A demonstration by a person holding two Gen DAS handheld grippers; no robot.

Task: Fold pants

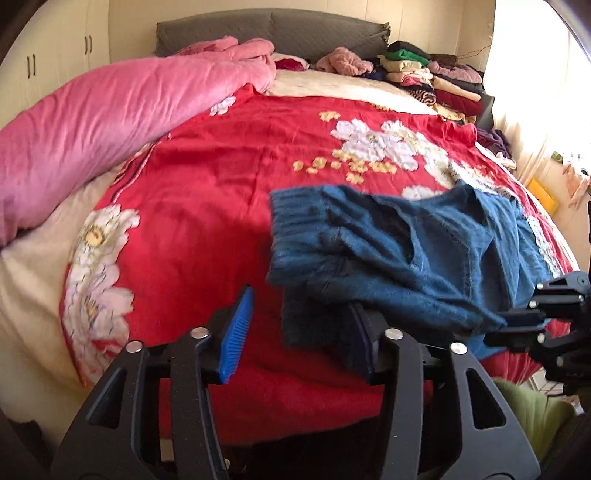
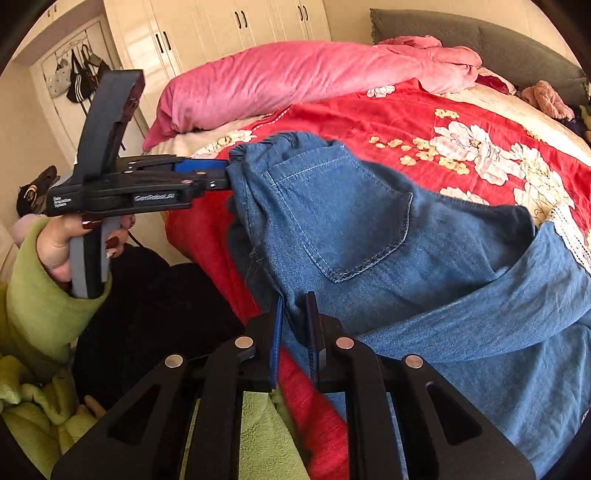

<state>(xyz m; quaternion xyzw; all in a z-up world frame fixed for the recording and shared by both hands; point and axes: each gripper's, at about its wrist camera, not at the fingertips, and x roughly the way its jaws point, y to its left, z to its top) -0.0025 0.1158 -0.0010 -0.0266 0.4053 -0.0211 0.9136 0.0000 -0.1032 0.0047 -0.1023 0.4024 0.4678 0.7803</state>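
Blue denim pants (image 2: 388, 240) with a ribbed waistband (image 1: 295, 236) lie bunched on the near right part of the red flowered bedspread (image 1: 207, 206). My left gripper (image 1: 299, 332) is open; the waistband drapes over its right finger while the blue left pad (image 1: 236, 332) is bare. In the right wrist view the left gripper (image 2: 221, 177) touches the waistband edge from the left. My right gripper (image 2: 295, 332) is shut on a fold of the pants near the back pocket (image 2: 343, 221). It also shows in the left wrist view (image 1: 535, 321).
A rolled pink duvet (image 1: 96, 129) lies along the bed's left side. Stacks of folded clothes (image 1: 436, 77) sit at the far right by the grey headboard (image 1: 273, 33). White wardrobes (image 2: 229, 29) stand beyond the bed. A green-sleeved hand (image 2: 62, 254) holds the left gripper.
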